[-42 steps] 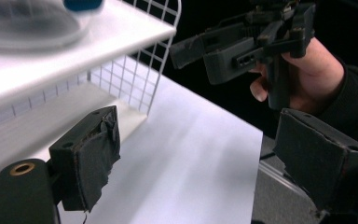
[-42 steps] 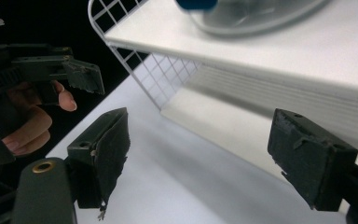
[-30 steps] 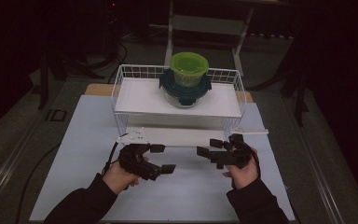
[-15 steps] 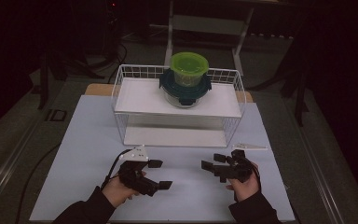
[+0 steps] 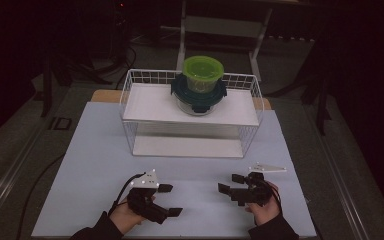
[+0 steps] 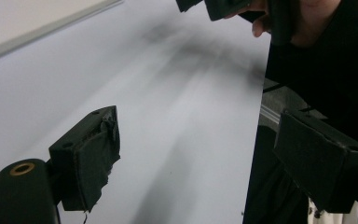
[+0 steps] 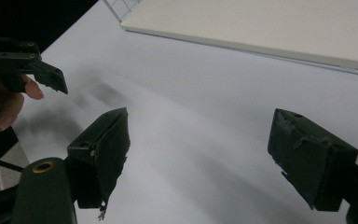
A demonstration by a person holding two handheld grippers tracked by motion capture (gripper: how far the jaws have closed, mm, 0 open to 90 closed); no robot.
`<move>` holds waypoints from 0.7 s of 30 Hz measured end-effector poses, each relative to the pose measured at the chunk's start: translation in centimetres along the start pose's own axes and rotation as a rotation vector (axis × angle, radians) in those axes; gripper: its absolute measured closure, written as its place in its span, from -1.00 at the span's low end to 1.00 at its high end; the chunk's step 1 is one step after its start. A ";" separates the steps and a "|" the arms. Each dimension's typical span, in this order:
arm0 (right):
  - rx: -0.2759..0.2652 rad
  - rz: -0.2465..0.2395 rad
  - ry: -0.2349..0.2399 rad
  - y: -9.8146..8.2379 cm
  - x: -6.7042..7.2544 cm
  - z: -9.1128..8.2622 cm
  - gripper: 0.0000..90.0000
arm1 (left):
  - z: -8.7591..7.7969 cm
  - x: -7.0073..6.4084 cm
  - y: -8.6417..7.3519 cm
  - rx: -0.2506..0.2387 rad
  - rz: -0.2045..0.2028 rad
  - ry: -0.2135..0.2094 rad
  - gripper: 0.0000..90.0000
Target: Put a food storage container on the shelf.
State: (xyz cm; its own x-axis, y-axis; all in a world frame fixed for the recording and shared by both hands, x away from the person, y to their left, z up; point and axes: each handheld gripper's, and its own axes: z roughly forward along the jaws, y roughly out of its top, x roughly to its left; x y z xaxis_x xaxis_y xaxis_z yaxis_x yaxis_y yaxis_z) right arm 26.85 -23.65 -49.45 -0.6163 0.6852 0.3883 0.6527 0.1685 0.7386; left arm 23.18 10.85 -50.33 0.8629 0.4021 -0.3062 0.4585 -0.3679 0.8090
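Observation:
My left gripper [image 5: 170, 200] rests low over the front left of the white table [image 5: 95, 150], its jaws open and pointing right with nothing between them. My right gripper [image 5: 231, 183] sits at the front right, jaws open and pointing left, also empty. In the left gripper view the open left gripper [image 6: 196, 158] frames bare tabletop and the table's front edge. In the right gripper view the right gripper [image 7: 198, 154] likewise stands open over bare tabletop. A green-lidded container [image 5: 203, 74] is stacked on a dark teal-lidded one [image 5: 198, 95] on the wire shelf [image 5: 145, 102].
The white wire shelf has a lower board [image 5: 187, 146] near table level, whose edge [image 7: 261, 28] shows in the right gripper view. Dark floor, cables and a metal stand [image 5: 225, 25] lie behind the table. Open tabletop lies between the hands and the shelf.
Both hands have come down and back toward the table's front edge, away from the shelf. The jaws of both grippers kept the same spread.

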 end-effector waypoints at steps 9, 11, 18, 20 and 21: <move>-0.002 0.019 -0.020 -1.4 -0.6 -1.2 -0.56 | -0.1 0.1 -1.2 -0.010 -0.002 0.035 -0.70; -0.001 0.020 -0.030 -1.8 -0.8 -1.4 -0.56 | -0.3 0.2 -1.5 -0.019 -0.007 0.042 -0.70; -0.020 0.019 -0.054 -2.1 -1.7 -2.0 -0.56 | -0.8 0.2 -2.6 -0.019 -0.003 0.079 -0.70; -0.019 0.020 -0.062 -2.1 -1.9 -2.0 -0.56 | -0.9 0.3 -2.8 -0.022 -0.007 0.087 -0.70; -0.017 0.022 -0.064 -2.2 -2.0 -2.0 -0.56 | -1.0 0.3 -2.9 -0.020 -0.006 0.093 -0.70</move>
State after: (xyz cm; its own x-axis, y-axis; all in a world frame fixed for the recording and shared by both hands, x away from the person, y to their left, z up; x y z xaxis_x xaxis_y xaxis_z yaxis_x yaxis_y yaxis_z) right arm 25.80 -26.76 -50.74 -0.5722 0.7323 0.3693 0.6579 0.1409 0.7398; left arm 21.89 12.85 -52.30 0.8361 0.4811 -0.2636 0.4584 -0.3488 0.8174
